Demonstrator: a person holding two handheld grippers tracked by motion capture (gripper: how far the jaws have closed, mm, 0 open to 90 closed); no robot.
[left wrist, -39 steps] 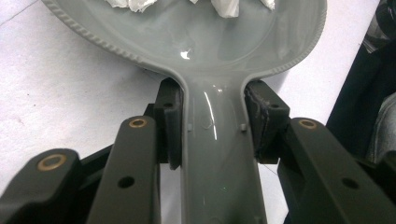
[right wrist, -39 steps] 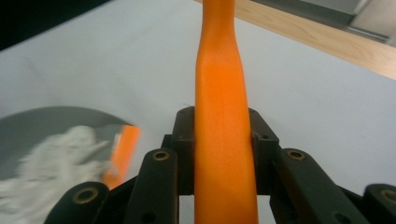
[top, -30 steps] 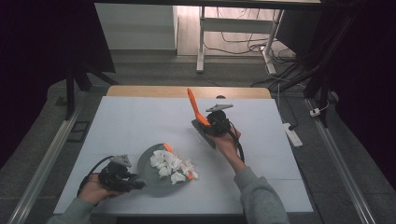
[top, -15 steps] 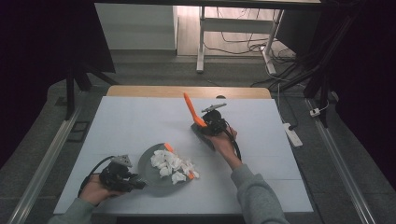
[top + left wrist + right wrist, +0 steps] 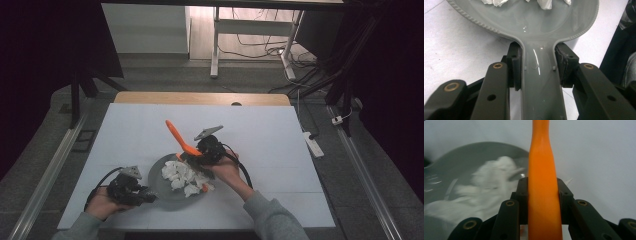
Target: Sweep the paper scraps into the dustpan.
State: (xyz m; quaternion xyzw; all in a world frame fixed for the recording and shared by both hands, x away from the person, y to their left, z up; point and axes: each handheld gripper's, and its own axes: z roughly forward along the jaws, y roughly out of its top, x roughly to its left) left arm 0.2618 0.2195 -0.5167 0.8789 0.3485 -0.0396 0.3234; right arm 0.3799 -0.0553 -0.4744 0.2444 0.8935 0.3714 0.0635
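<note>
Nearest to me, the left gripper [image 5: 145, 196] was clamped on the handle of the grey pan [image 5: 162, 189], its two black jaws pressed against either side of the handle's neck [image 5: 537, 62] just below where the bowl widened. It seemed to be there simply to steady the pan on the white table [image 5: 280, 135]. Inside the pan lay a heap of white crumpled pieces [image 5: 181, 174], bunched toward the middle and the far-right rim.

A little farther on, the right gripper [image 5: 192, 151] was closed around an orange utensil [image 5: 176, 134], the jaws squeezing its shaft [image 5: 542, 192] on both sides. The utensil slanted up and away from the pan, one orange end in the air over the table, the other end low near the pan's far rim, right by the white pieces; I could not tell whether it touched them. A bit of orange [image 5: 204, 187] also showed among the pieces at the pan's right edge.

To my eye the step in hand was working the pan's contents with the utensil, stirring or scooping while the other hand braced. The next move would call for bringing the low end down into the heap without tipping pieces over the shallow rim, and keeping the handle held firm.
</note>
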